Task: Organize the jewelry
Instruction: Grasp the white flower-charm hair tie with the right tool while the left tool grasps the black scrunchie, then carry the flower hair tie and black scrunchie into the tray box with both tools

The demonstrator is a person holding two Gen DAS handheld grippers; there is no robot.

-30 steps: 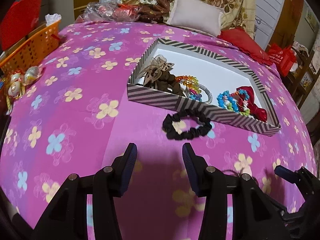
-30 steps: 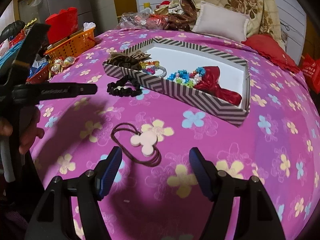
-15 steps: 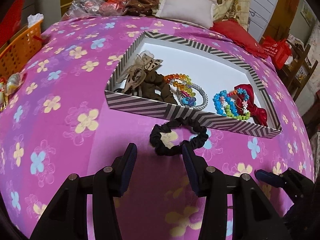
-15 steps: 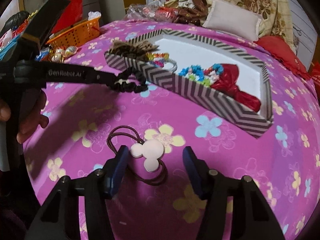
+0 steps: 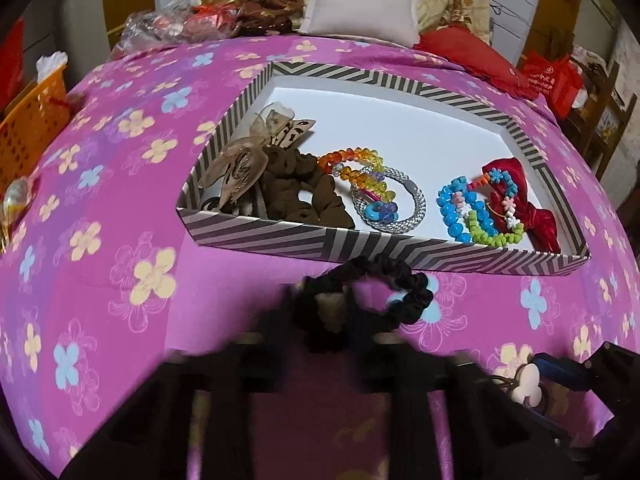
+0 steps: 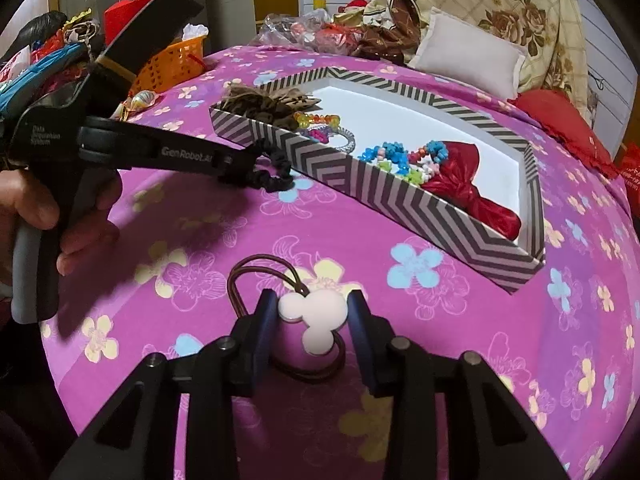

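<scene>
1. The left view is blurred low down: the left tool (image 5: pixel 320 320) shows only as a dark smear around the near end of the black scrunchie (image 5: pixel 384 284), so from here I cannot tell how its jaws stand.
2. The right view shows that tool from the side (image 6: pixel 244 168), its tip at the scrunchie (image 6: pixel 272 172) just in front of the striped box (image 6: pixel 400 196); whether it pinches the scrunchie cannot be told there either.
3. The right tool (image 6: pixel 312 320) is closing around the white mouse-shaped charm (image 6: pixel 314 318) of a brown hair tie (image 6: pixel 240 280) lying on the pink bedspread (image 6: pixel 180 360), fingers (image 6: pixel 266 320) just beside the charm (contact unclear).
4. Only the left view looks down into the box (image 5: pixel 256 236): brown scrunchie (image 5: pixel 296 196), sheer bow (image 5: pixel 244 160), silver bracelet (image 5: pixel 416 208), orange-yellow beads (image 5: pixel 352 160), blue beads (image 5: pixel 452 216), green beads (image 5: pixel 496 236), red bow (image 5: pixel 528 208).
5. The left view catches the charm (image 5: pixel 528 384) at its lower right edge.
</scene>
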